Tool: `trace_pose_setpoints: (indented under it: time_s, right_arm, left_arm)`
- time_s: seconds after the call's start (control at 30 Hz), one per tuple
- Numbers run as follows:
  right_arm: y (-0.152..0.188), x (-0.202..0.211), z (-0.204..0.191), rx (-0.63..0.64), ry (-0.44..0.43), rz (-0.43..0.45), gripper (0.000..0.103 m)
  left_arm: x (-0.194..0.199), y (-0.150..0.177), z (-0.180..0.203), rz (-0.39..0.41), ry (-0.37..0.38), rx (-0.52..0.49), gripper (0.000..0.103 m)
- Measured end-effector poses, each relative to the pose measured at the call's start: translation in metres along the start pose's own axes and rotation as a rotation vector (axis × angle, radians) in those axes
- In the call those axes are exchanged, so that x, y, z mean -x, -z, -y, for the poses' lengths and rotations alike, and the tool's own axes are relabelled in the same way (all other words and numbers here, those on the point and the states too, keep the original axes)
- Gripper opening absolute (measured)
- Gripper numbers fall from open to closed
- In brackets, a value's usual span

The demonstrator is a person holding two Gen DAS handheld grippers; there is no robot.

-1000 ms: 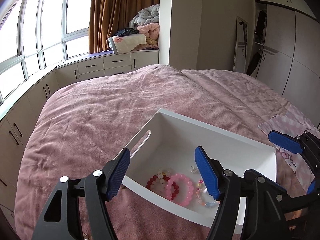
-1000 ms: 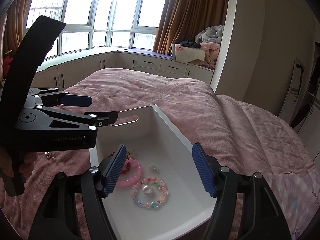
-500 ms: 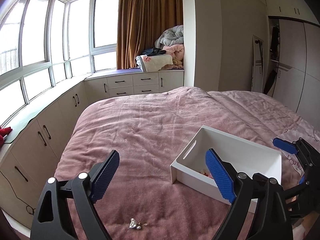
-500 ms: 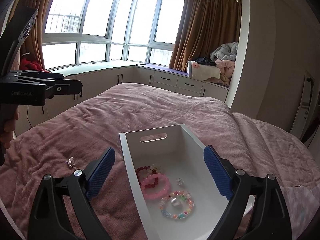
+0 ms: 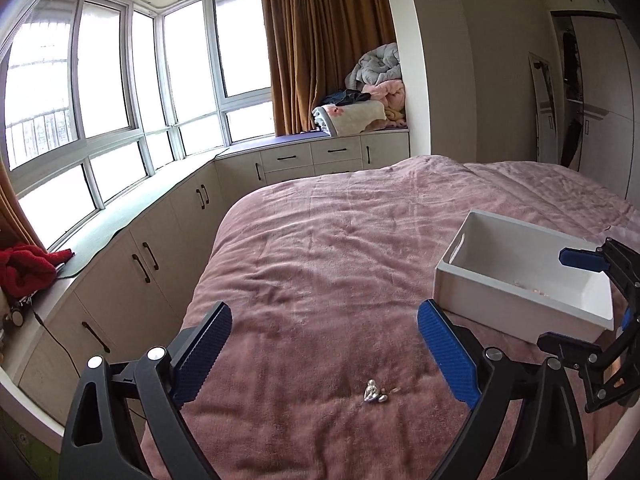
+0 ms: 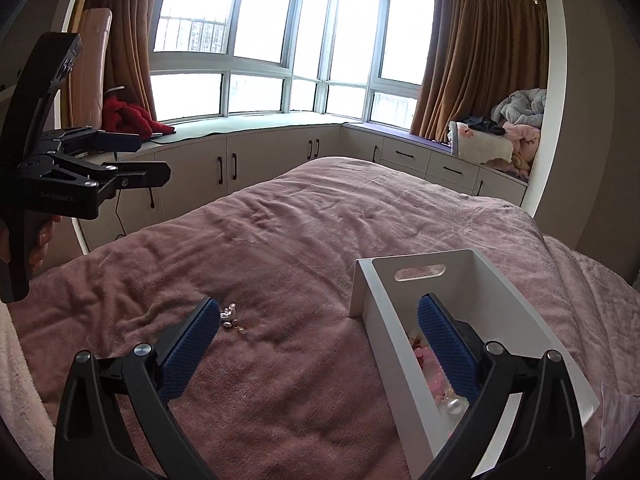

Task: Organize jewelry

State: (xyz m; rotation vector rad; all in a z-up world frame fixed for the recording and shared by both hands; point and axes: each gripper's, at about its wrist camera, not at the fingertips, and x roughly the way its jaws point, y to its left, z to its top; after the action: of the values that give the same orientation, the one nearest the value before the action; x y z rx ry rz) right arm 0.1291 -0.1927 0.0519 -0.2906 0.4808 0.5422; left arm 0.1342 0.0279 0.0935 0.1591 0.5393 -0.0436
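Two grippers are up over the pink bedspread [image 5: 320,248], both spread wide w/ nothing between the blue pads.

We take the white storage box [image 5: 516,304] as landmark. In the left wrist view our left gripper [image 5: 324,352] hangs left of the box and nearer us, and a small silvery pearl trinket [image 5: 374,394] lies on the bedspread in the gap between its fingers, well apart from the box, touching neither pad. That view shows only the box's near wall, handle slot and a few pale specks on its floor; the contents are too low to read. Our right gripper [image 5: 588,288] shows at the box's right end, jaws apart.

The right wrist view fills in what the left misses: inside the box, near end, we see pink and red bead bracelets [image 6: 428,364] and a large pearl piece [image 6: 454,406], partly hidden behind our right gripper's [image 6: 318,330] right finger, which sits over the box opening. The same trinket [image 6: 231,316] lies left of the box, just beside the left pad tip; whether it touches, can't tell.

Beyond the box: window-seat cabinets [image 6: 280,160], brown curtain [image 5: 320,40], folded blankets [image 5: 372,96], red cloth [image 6: 128,118] on the sill.
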Motion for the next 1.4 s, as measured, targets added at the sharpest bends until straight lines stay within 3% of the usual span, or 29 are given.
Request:
trace_pose_setpoints:
  time_s: [0.4,0.47,0.53,0.77,0.83,0.97,1.07,1.27,1.4]
  right_arm:
    - [0.026,-0.068,-0.058,0.125,-0.108,-0.137,0.096]
    - [0.030,-0.079,-0.060,0.130,-0.120,-0.156,0.086]
    - [0.033,-0.093,-0.061,0.131,-0.135,-0.185,0.070]
    - [0.053,-0.137,-0.062,0.131,-0.204,-0.289,0.046]
    - [0.057,-0.145,-0.059,0.113,-0.219,-0.299,0.046]
    - [0.057,-0.153,-0.052,0.081,-0.240,-0.286,0.046]
    - [0.054,-0.162,-0.049,0.068,-0.266,-0.286,0.043]
    - [0.056,-0.176,-0.053,0.087,-0.317,-0.292,0.030]
    - [0.057,-0.178,-0.056,0.087,-0.359,-0.294,0.017]
  left_arm:
    - [-0.067,0.089,-0.021,-0.142,0.067,0.117,0.095]
    - [-0.078,0.095,-0.024,-0.156,0.099,0.120,0.095]
    - [-0.086,0.098,-0.026,-0.153,0.129,0.108,0.095]
    - [-0.114,0.107,-0.011,-0.168,0.269,-0.021,0.093]
    - [-0.119,0.110,-0.006,-0.178,0.307,-0.048,0.078]
    - [-0.130,0.113,0.001,-0.192,0.355,-0.073,0.073]
    - [-0.139,0.115,0.005,-0.210,0.406,-0.077,0.061]
    - [-0.151,0.123,0.010,-0.250,0.452,-0.087,0.042]
    - [-0.157,0.125,0.010,-0.260,0.479,-0.074,0.021]
